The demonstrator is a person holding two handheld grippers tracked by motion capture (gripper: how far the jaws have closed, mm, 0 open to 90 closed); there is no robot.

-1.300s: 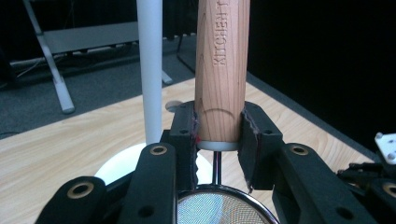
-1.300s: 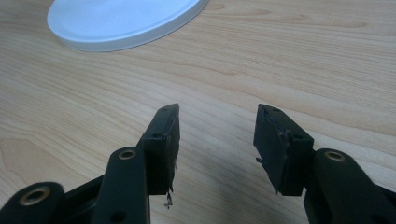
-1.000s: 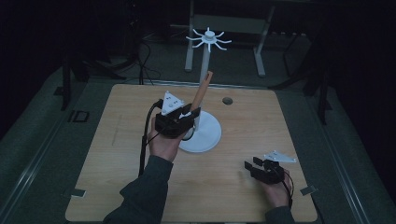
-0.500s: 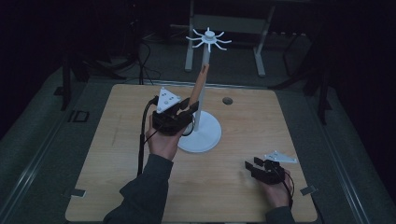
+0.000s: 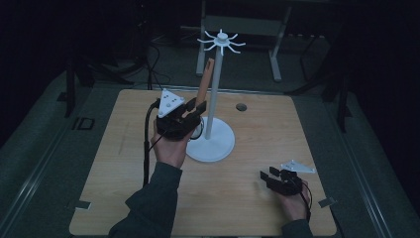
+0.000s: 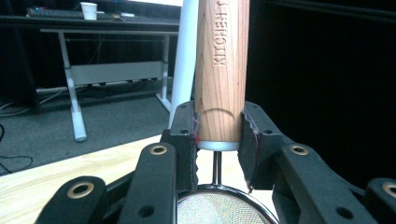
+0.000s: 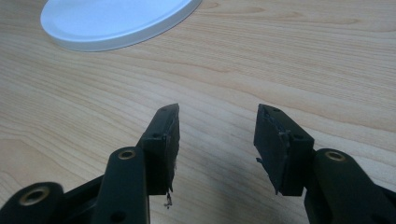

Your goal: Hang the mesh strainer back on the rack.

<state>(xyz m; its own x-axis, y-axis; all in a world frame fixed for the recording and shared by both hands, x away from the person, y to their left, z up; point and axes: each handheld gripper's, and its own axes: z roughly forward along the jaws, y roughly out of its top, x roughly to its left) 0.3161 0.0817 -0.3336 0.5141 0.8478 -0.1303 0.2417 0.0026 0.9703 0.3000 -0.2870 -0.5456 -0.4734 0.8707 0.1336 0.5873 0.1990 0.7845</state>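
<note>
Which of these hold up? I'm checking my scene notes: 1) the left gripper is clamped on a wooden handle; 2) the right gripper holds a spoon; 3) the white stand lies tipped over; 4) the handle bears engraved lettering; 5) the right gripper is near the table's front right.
1) True: the left gripper is shut on the wooden handle.
2) False: the right gripper is open, with bare table between its jaws.
3) False: the white stand is upright on its round base.
4) True: "KITCHEN" reads along the handle.
5) True: it sits there in the high view.
</note>
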